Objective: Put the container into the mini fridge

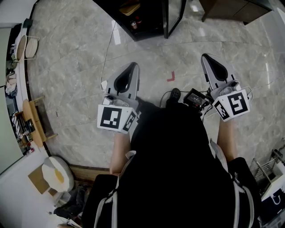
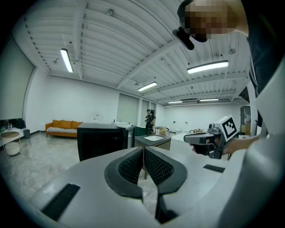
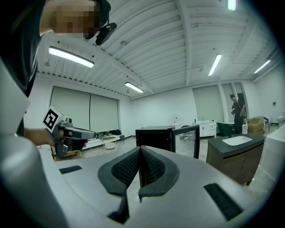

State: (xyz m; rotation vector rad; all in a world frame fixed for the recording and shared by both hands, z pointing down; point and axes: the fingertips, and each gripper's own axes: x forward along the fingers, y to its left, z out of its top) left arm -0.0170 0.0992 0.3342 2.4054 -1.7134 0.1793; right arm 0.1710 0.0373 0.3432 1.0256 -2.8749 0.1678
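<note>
Black mini fridge (image 1: 149, 20), door open, stands straight ahead, nearer the left gripper (image 2: 143, 153) than the right gripper (image 3: 140, 153); both are fully closed on nothing, and a yellowish item (image 1: 129, 8) inside may be the container.

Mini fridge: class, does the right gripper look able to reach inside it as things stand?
Probably not from here: the mini fridge stands well ahead of the right gripper, across the floor. But its door is open and nothing shows in between, so stepping closer should leave the way free.
</note>
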